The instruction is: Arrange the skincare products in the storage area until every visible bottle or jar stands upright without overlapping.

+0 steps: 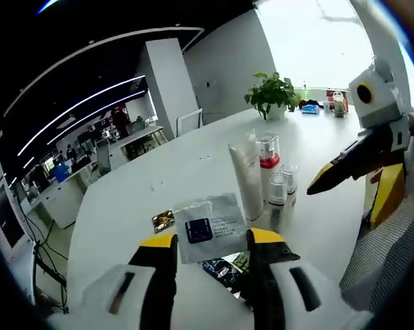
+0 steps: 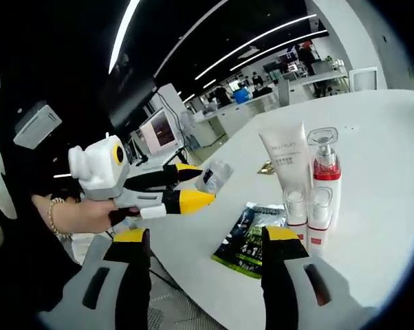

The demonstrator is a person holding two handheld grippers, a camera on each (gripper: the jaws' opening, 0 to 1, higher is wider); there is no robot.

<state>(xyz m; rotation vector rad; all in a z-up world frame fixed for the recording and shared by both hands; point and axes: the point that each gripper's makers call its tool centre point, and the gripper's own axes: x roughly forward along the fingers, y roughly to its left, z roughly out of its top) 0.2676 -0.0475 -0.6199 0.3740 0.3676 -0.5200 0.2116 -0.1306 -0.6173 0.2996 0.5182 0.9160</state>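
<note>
Between the yellow-tipped jaws of the left gripper, in the left gripper view, a pale sachet with a dark blue square label is pinched at its edges, lifted clear of the white table. In the right gripper view the same gripper comes in from the left, a hand with a beaded bracelet holding it, its tips closed on the sachet. Under the lifted sachet a dark green packet lies flat on the table, and just left of it sits a small gold packet. Beyond these stand the skincare products, upright and close together: a white tube, a red-banded pump bottle just behind it, and two small clear-capped bottles in front of that. The right gripper hangs over the table edge with its jaws spread and nothing between them; the dark green packet lies just past its tips, the cluster of bottles beside it on the right. In the left gripper view it enters from the right, near the bottles. Farther back a potted plant stands at the table's far end.
</note>
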